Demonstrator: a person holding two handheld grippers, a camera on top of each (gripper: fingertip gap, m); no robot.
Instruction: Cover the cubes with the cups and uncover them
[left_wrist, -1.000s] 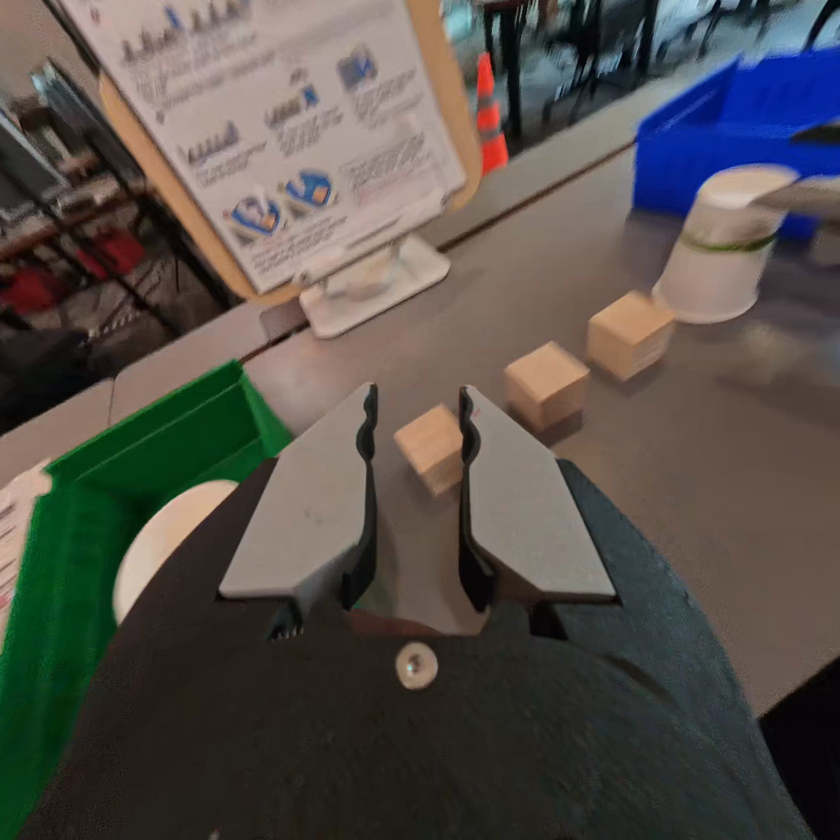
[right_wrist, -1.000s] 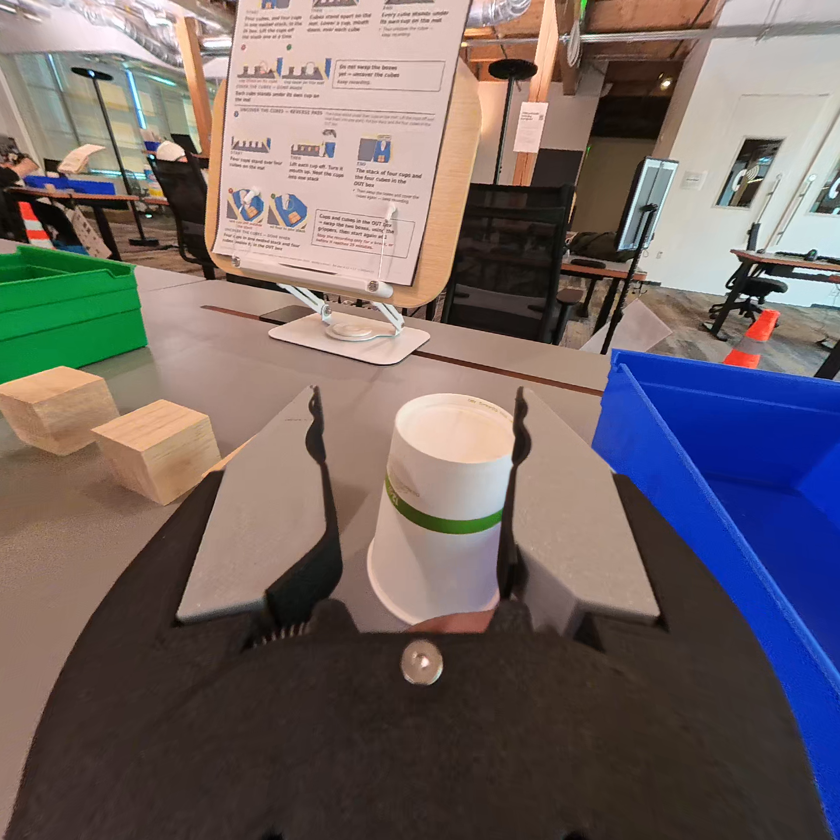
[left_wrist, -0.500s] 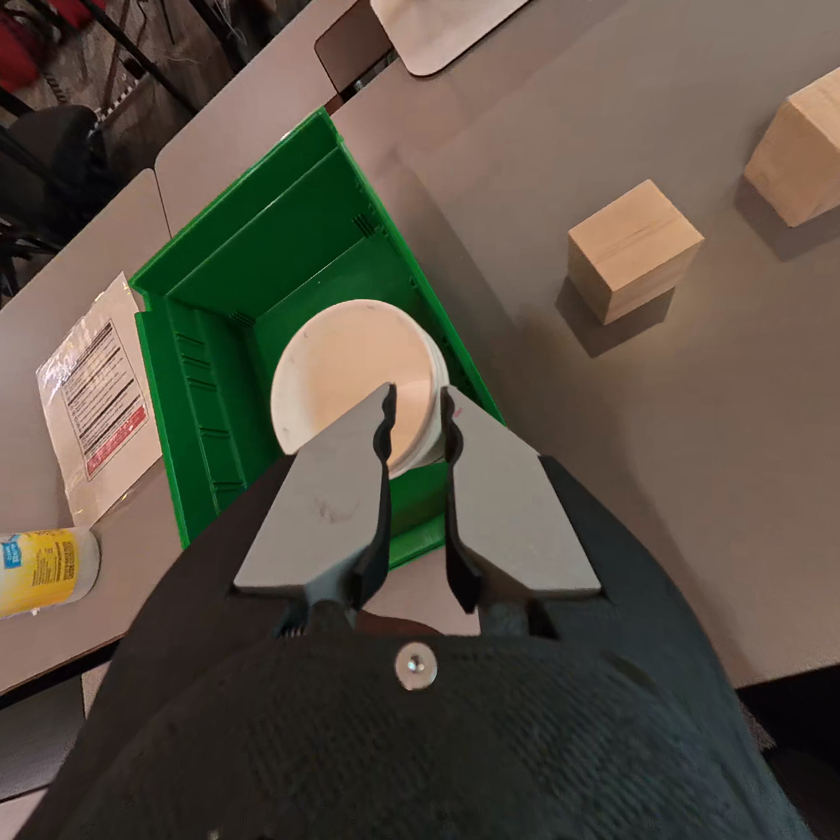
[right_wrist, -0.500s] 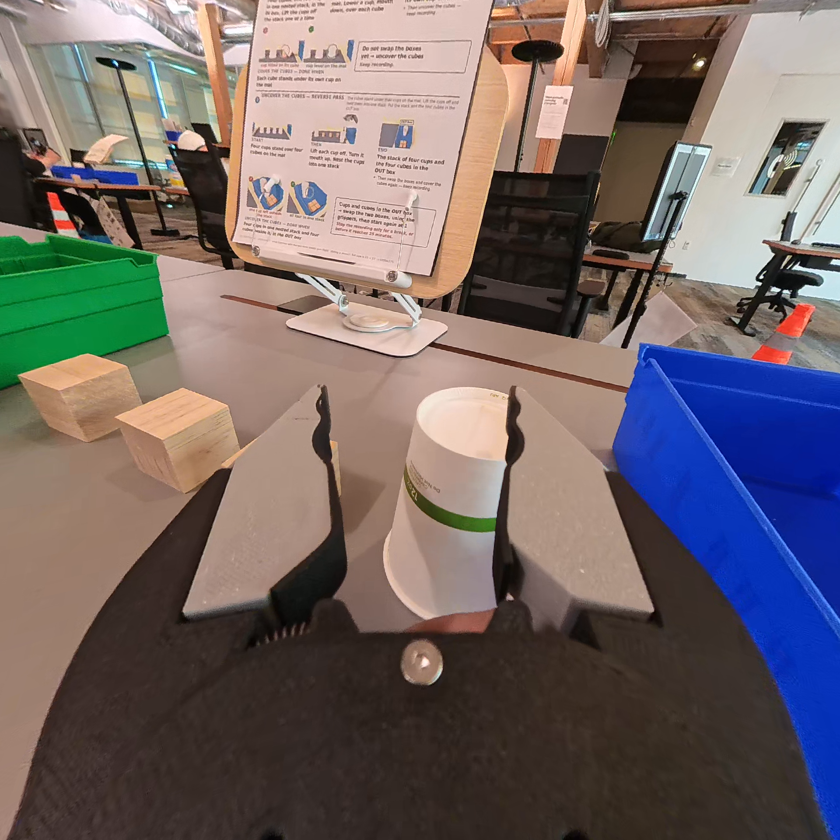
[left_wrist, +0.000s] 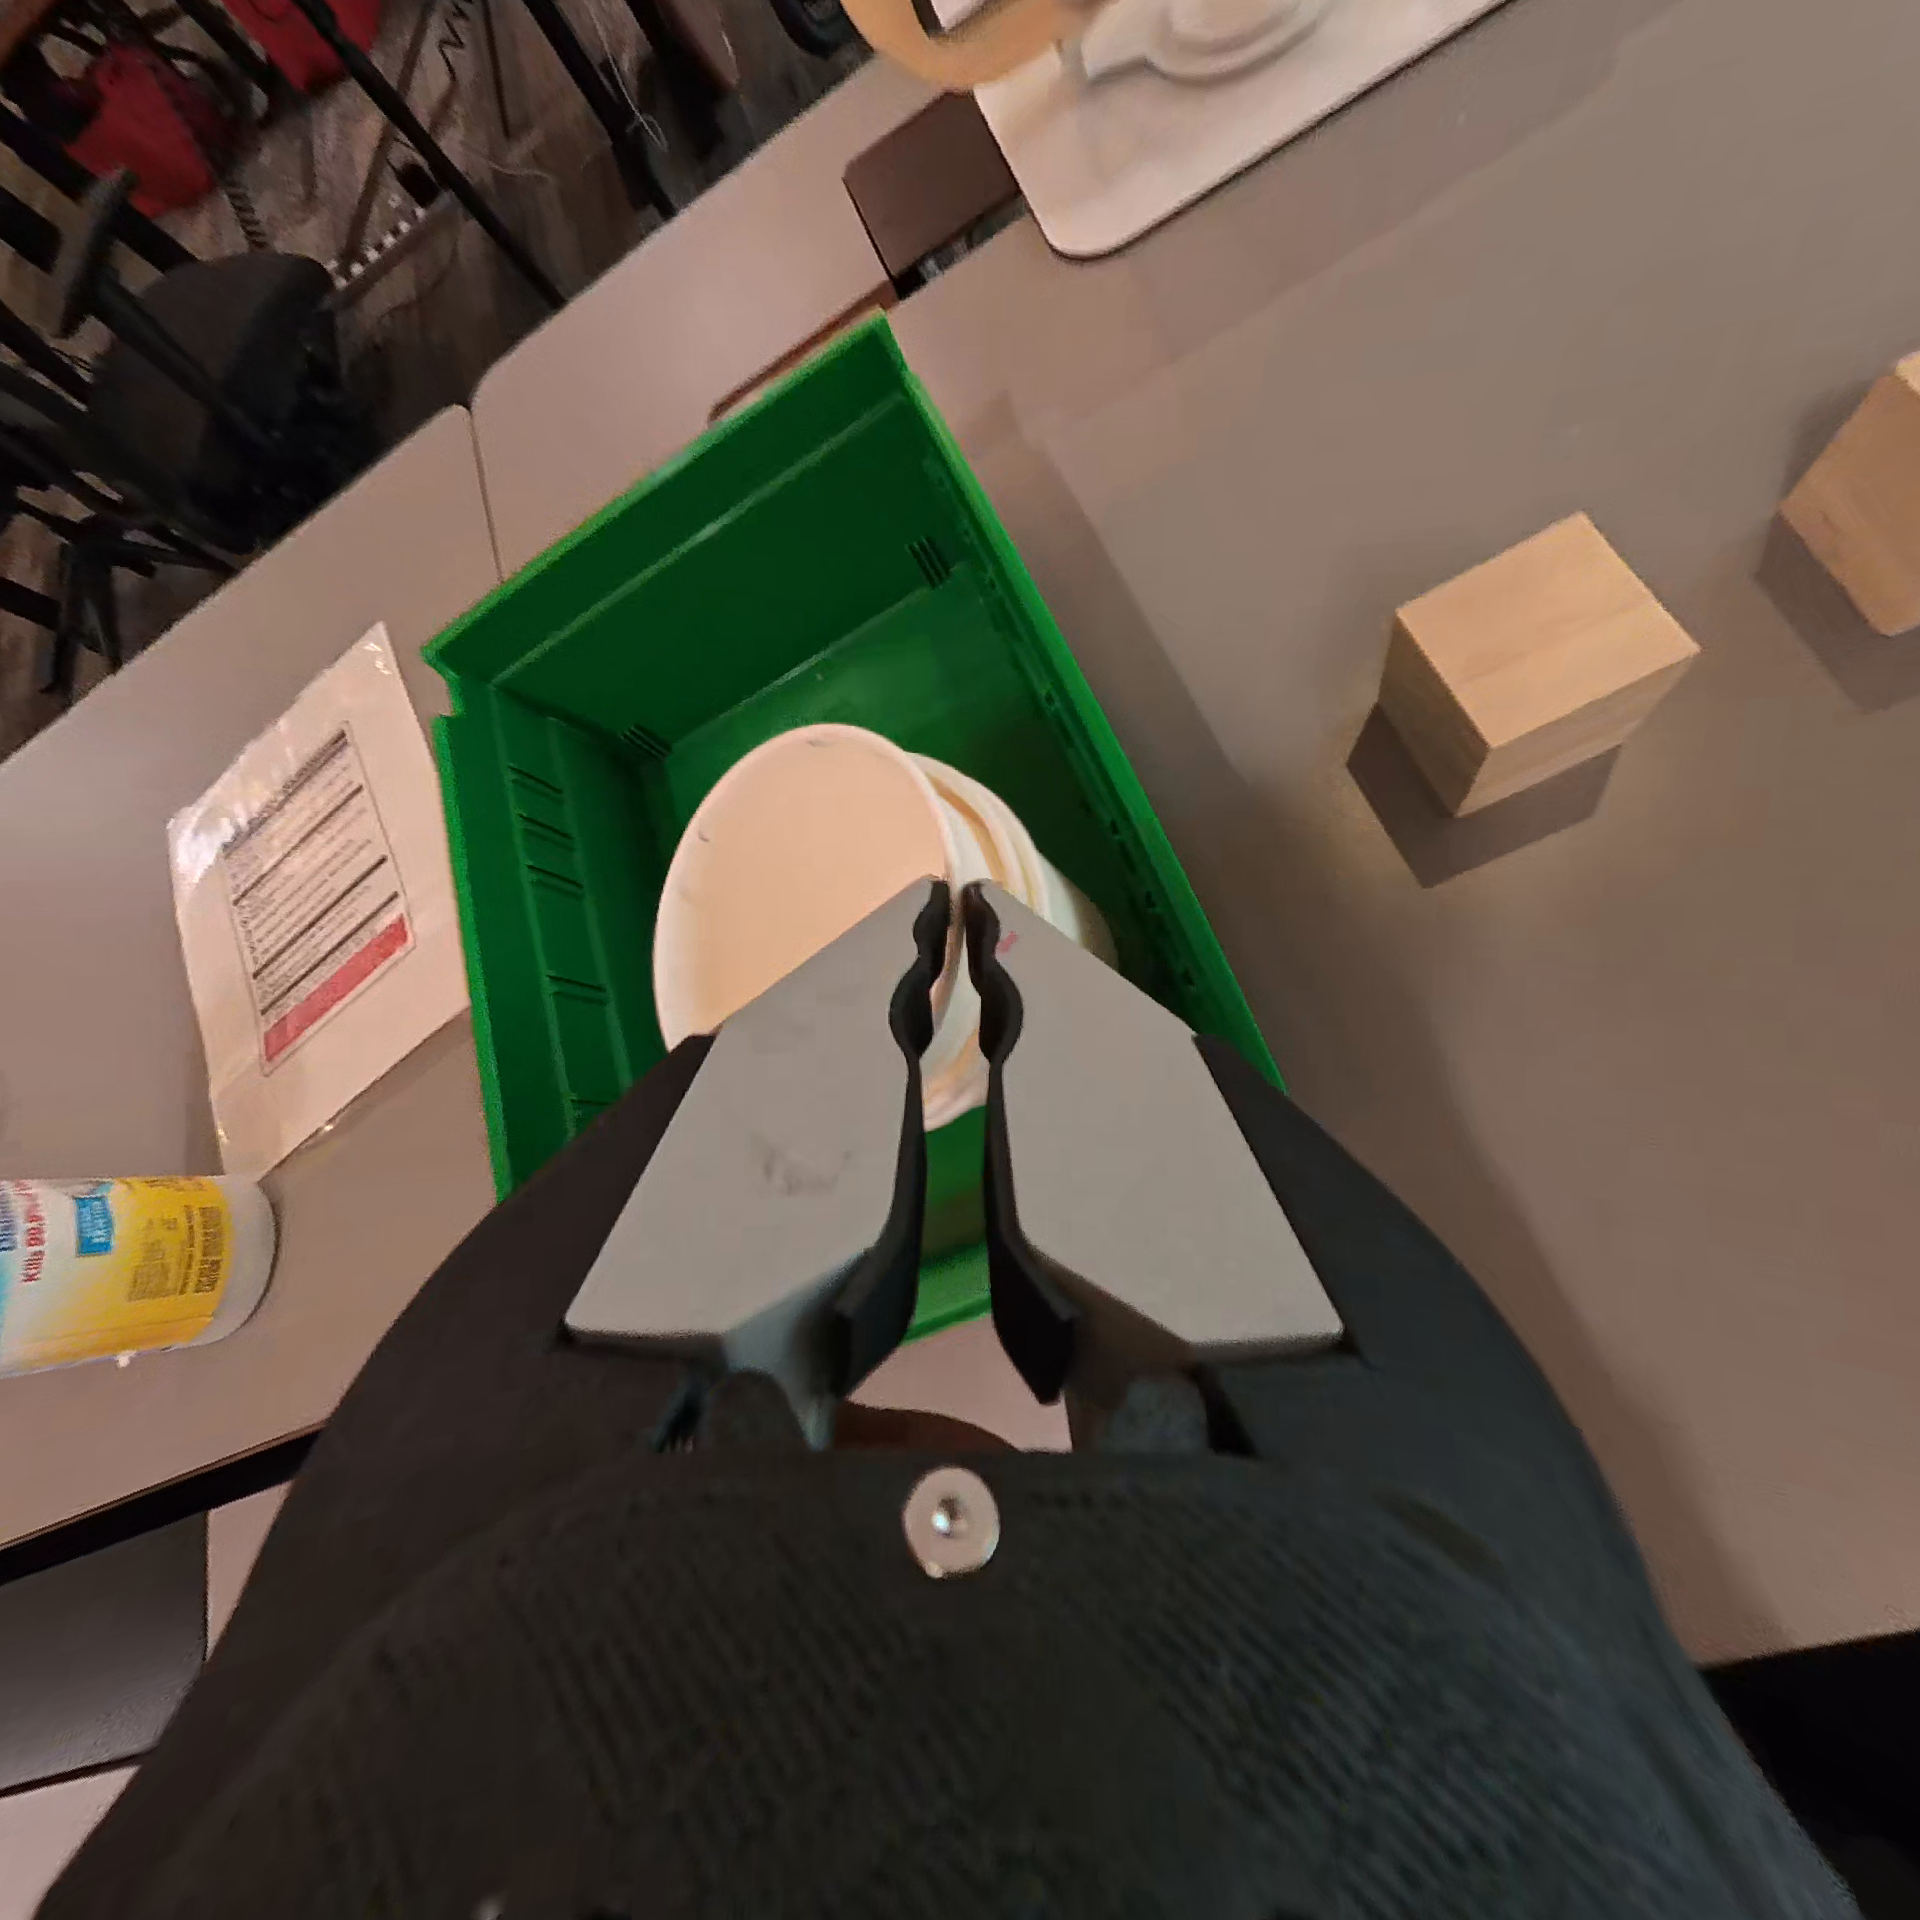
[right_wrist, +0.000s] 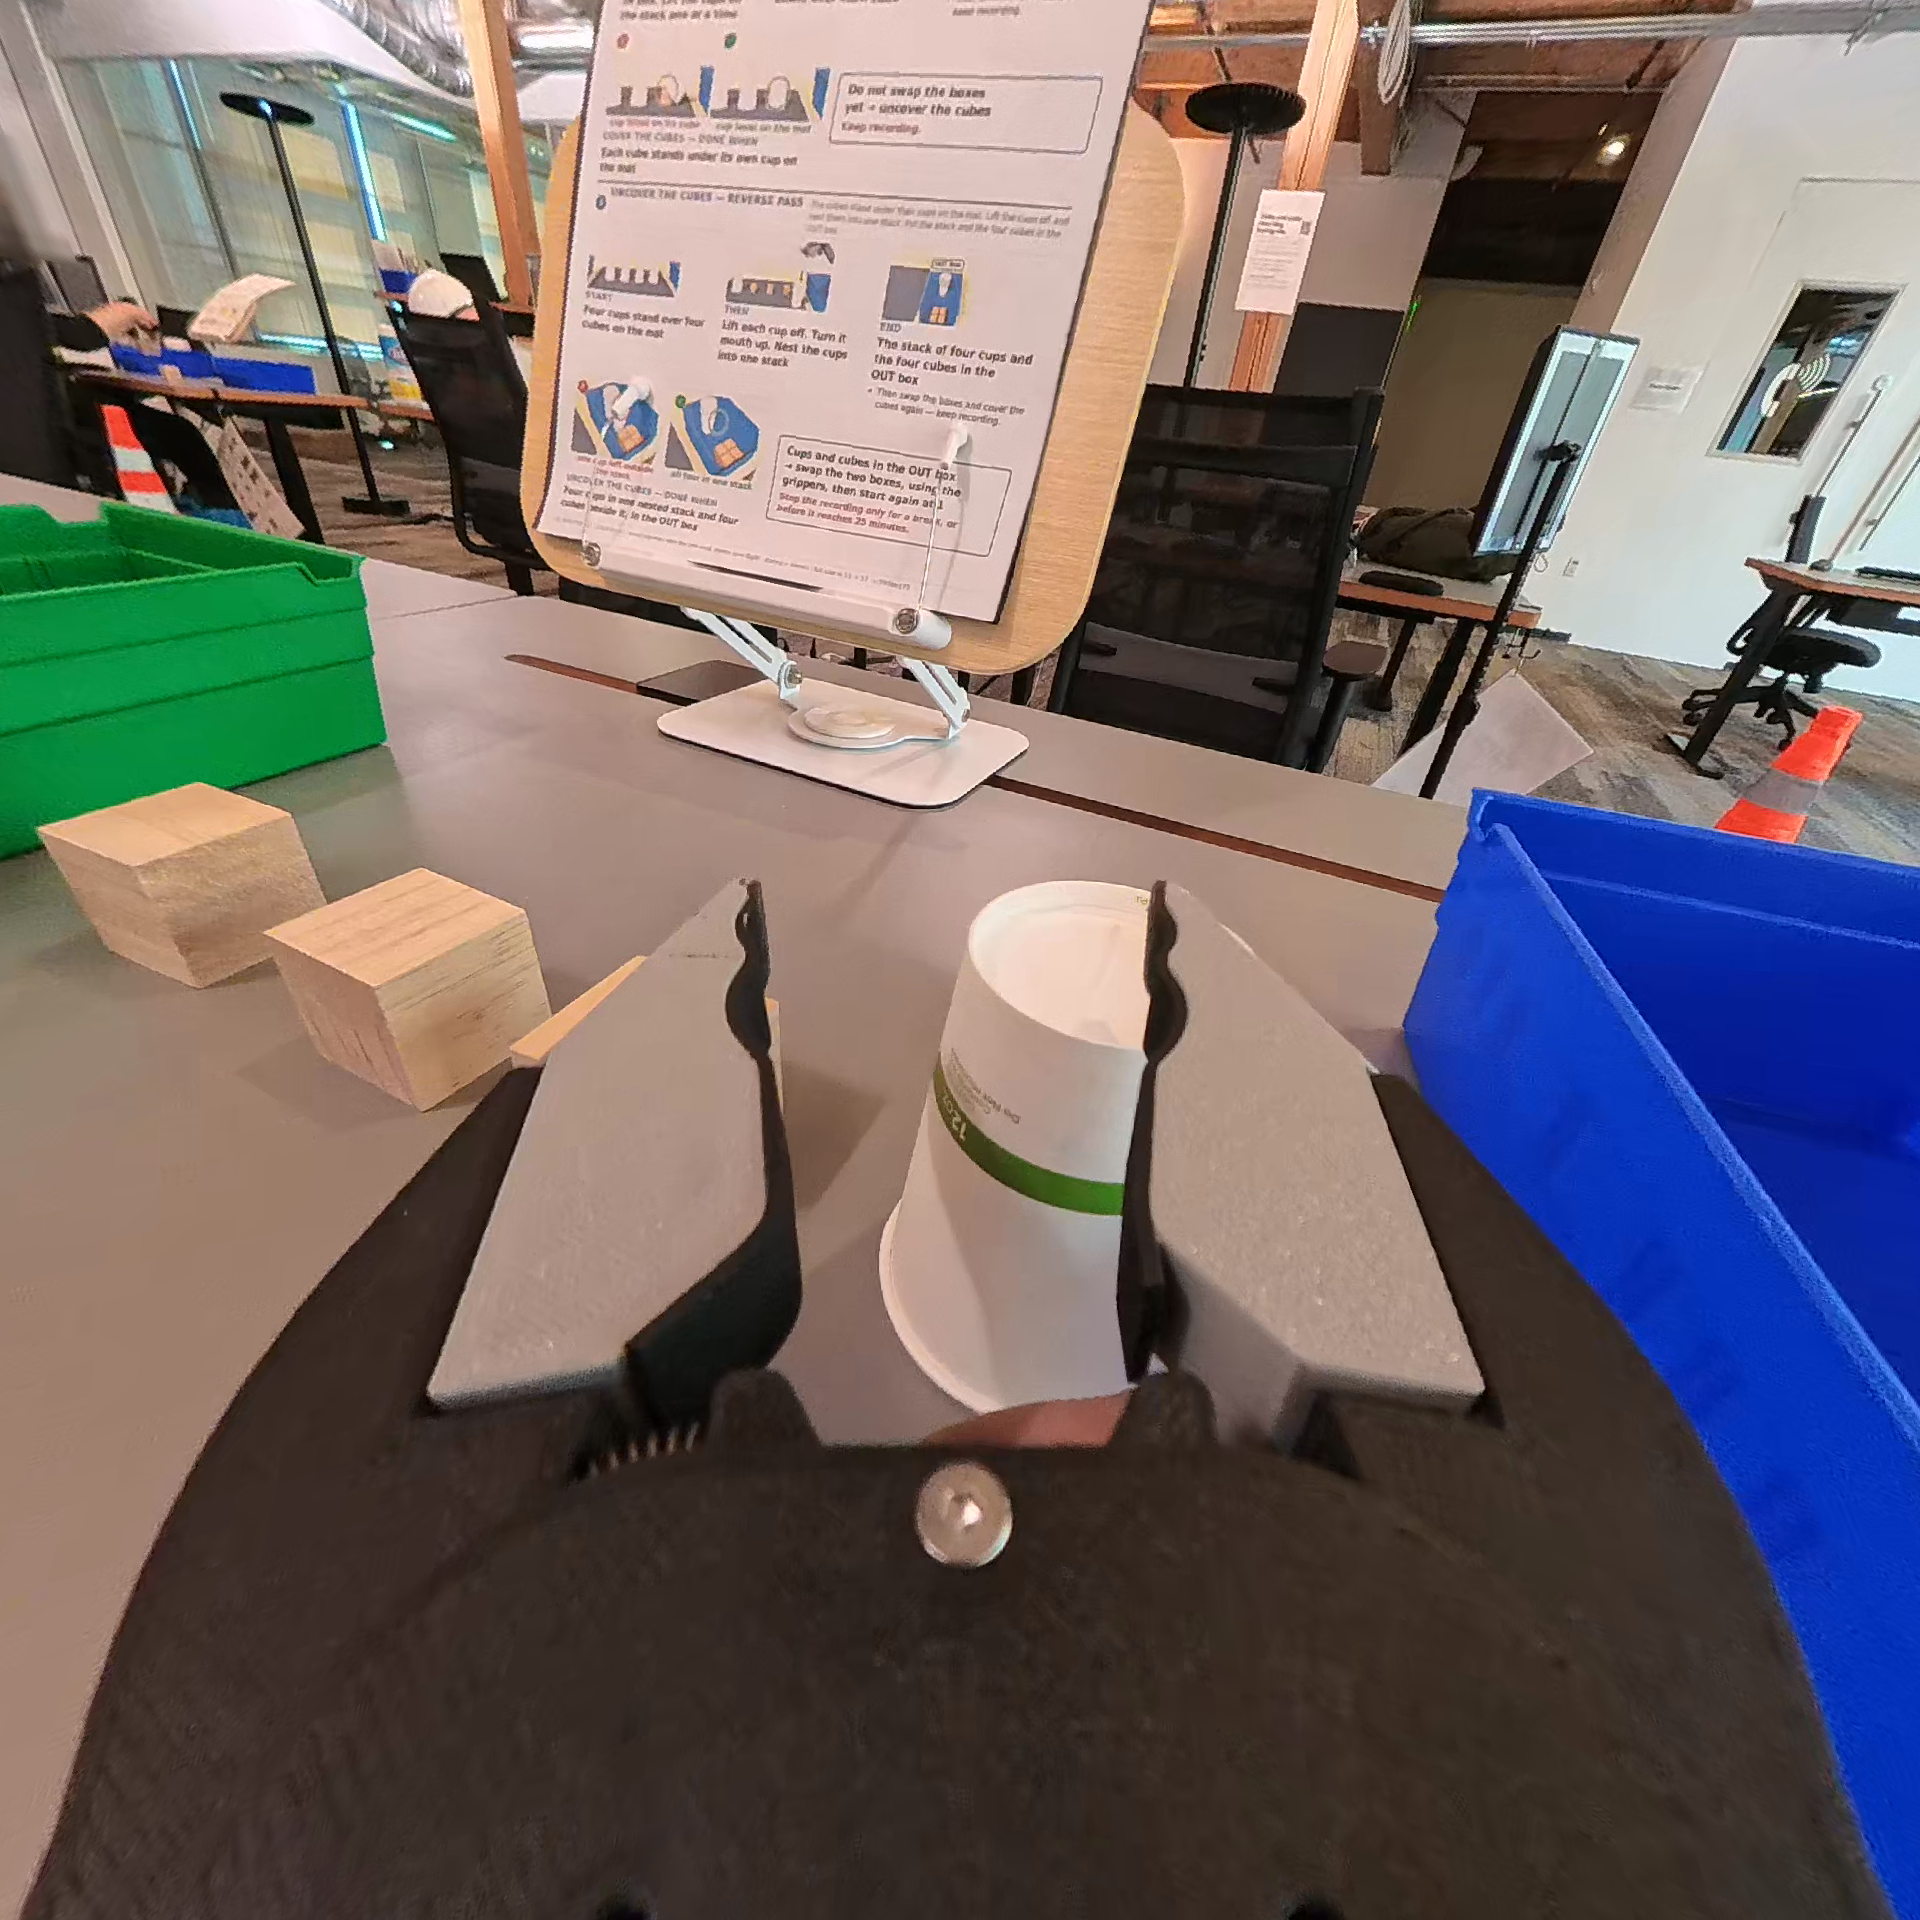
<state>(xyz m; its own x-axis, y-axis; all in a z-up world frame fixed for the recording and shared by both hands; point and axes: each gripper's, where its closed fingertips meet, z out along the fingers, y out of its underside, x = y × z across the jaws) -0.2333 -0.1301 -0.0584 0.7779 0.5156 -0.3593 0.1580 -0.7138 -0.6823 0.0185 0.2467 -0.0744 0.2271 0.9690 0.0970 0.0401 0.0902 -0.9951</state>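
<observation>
In the left wrist view, my left gripper (left_wrist: 956, 896) is over the green bin (left_wrist: 727, 582). It is shut on the rim of the top cup of a mouth-up stack of white paper cups (left_wrist: 810, 862) in the bin. Two wooden cubes (left_wrist: 1538, 665) (left_wrist: 1870, 499) stand on the grey table to the right. In the right wrist view, my right gripper (right_wrist: 954, 899) is open around an upside-down white cup with a green band (right_wrist: 1029, 1122). The right finger (right_wrist: 1278, 1143) touches the cup; the left finger stands apart from it. Wooden cubes (right_wrist: 182, 878) (right_wrist: 416, 982) stand to the left, with a third (right_wrist: 582, 1023) partly hidden behind the left finger.
A blue bin (right_wrist: 1662, 1091) stands close on the right of the cup. An instruction sheet on a wooden stand (right_wrist: 842, 312) is at the table's back. A wipes canister (left_wrist: 114, 1268) and a paper sheet in plastic (left_wrist: 312, 873) lie left of the green bin.
My left gripper swung from above the cubes to the green bin and its jaws closed on the top cup's rim. My right gripper's jaws narrowed a little around the upside-down cup.
</observation>
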